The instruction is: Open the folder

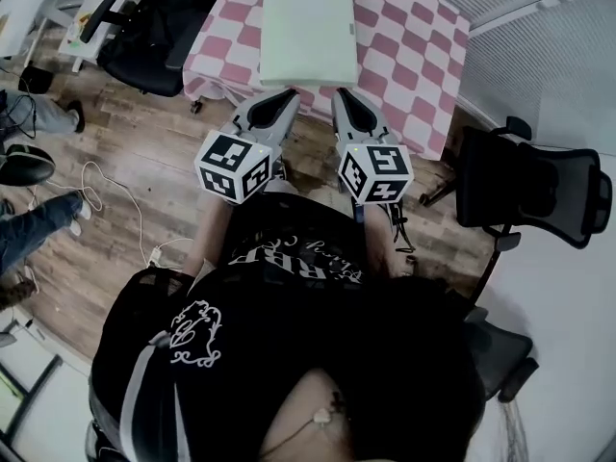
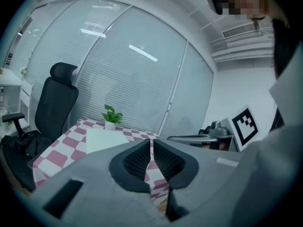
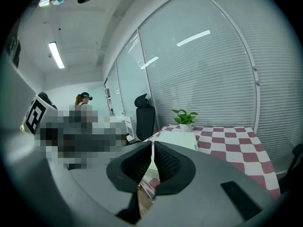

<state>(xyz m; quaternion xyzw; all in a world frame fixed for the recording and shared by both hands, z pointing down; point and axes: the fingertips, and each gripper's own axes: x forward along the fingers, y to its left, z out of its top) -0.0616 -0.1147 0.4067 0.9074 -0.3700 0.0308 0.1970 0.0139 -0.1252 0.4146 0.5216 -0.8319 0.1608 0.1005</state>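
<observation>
Note folder (image 1: pixel 309 34) closed, flat on checked table (image 1: pixel 414 56), dead ahead, long axis apparently pointing away. Find left gripper (image 1: pixel 286 95) and right gripper (image 1: pixel 344 95) clamped empty, side by side, just short of near edge, equally near.

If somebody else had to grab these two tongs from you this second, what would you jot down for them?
Left tongs: shut, empty, in the air by the table's near edge.
Right tongs: shut, empty, beside the left.
Folder: flat on the checked table, closed; neither tongs touch it.
Done: nothing yet.
Left: reach the folder, catch its cover, lift it open.
</observation>
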